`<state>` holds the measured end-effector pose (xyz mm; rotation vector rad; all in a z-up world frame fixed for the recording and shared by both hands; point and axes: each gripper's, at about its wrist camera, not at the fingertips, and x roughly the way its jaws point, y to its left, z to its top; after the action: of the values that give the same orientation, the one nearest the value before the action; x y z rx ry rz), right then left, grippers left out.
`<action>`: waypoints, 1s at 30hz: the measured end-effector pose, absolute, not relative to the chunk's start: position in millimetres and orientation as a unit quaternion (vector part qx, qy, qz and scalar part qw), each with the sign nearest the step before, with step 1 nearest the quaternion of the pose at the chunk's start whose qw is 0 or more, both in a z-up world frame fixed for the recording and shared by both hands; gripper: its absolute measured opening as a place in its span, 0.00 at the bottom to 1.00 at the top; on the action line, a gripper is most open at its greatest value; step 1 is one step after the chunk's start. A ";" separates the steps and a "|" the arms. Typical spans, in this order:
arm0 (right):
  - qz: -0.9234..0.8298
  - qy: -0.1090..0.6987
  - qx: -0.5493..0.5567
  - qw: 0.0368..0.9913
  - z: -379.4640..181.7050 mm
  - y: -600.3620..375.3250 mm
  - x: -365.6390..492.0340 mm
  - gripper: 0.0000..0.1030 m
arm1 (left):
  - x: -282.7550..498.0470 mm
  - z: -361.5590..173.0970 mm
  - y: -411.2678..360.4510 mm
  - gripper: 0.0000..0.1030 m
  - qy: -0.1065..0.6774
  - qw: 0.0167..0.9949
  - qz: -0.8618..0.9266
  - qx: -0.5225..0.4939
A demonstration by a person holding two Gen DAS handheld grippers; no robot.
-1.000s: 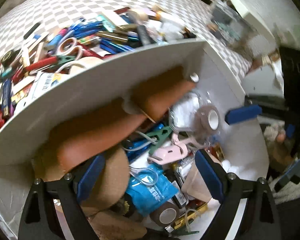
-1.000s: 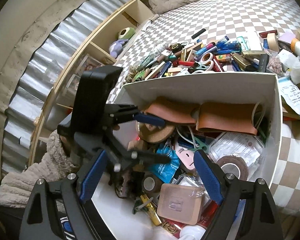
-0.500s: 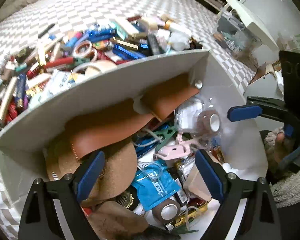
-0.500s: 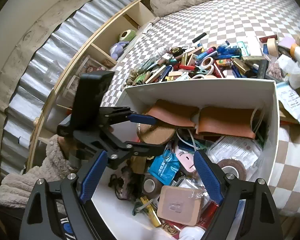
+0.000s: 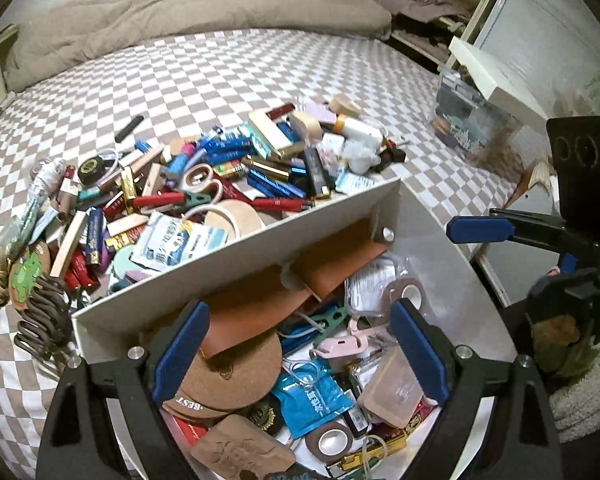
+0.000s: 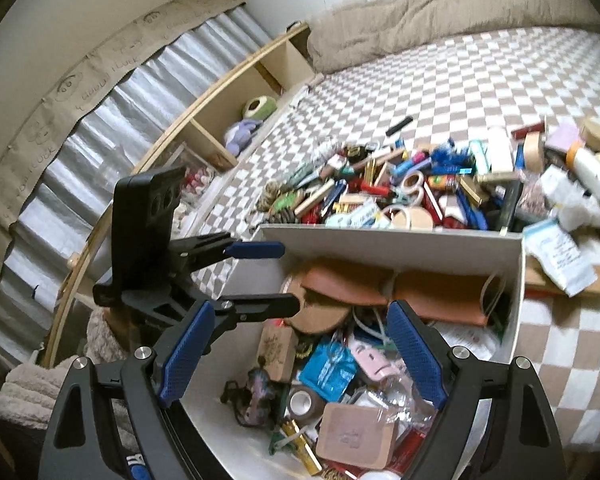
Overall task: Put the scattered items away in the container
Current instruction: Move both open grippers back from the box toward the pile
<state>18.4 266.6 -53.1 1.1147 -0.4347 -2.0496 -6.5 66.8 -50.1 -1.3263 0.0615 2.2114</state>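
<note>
While both point downward, left claw (image 5: 298,354) and right claw (image 6: 300,354) gape — empty — over the box (image 5: 236,258).

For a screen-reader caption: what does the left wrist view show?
An open left gripper, holding nothing, hovers over a white box crammed with small items. Beyond the box, a scattered pile lies on a checkered bedspread; the right gripper is at right.
</note>
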 end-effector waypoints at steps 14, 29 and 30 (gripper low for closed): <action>-0.877 -0.037 0.374 0.299 -25.6 245.3 7.3 1.00 | -12.3 -15.9 54.2 0.90 0.034 0.227 0.873 -0.431; -0.916 0.002 0.313 0.253 6.1 236.6 -16.9 1.00 | -22.2 20.7 34.1 0.90 0.017 0.183 0.915 -0.358; -0.917 0.005 0.310 0.252 6.7 235.9 -17.8 1.00 | -22.8 21.9 31.9 0.91 0.015 0.179 0.917 -0.356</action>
<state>-17.8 235.9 6.7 0.8441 0.0130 -2.4940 -22.8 31.9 21.9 -1.0052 0.0415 2.5927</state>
